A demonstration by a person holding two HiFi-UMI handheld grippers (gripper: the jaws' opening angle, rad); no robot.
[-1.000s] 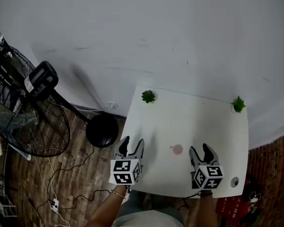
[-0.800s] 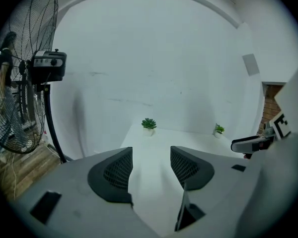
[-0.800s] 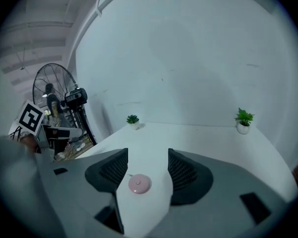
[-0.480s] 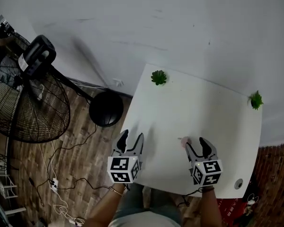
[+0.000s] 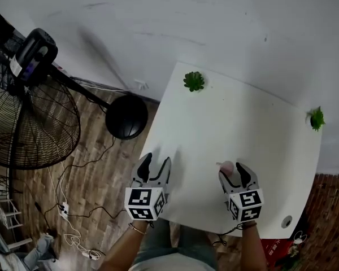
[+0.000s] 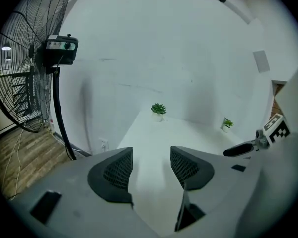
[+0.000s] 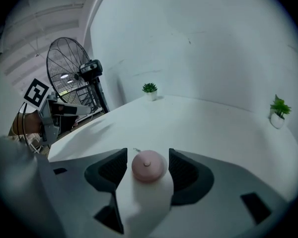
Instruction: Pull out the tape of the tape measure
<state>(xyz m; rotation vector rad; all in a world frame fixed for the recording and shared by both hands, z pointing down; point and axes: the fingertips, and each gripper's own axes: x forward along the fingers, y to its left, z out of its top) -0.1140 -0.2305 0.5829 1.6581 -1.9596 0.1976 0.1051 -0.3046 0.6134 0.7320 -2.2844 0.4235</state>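
Note:
The tape measure (image 5: 226,167) is a small round pink disc lying flat on the white table (image 5: 243,123), near its front edge. My right gripper (image 5: 233,173) is open, one jaw on each side of the disc and a thin gap to each. In the right gripper view the tape measure (image 7: 148,165) sits between the pads with a small tab sticking out at its far left. My left gripper (image 5: 157,162) is open and holds nothing, at the table's front left edge. Only bare table top lies between the left gripper's (image 6: 151,157) pads.
Two small potted plants (image 5: 194,81) (image 5: 316,118) stand at the table's far corners. A large standing fan (image 5: 28,95) with a round black base (image 5: 126,116) is on the wooden floor to the left, among cables (image 5: 73,230). A grommet hole (image 5: 287,222) is at the table's front right.
My right gripper has moved left and forward, so the pink disc now lies between its jaws instead of beside them. The left gripper has hardly moved. The head view has shifted.

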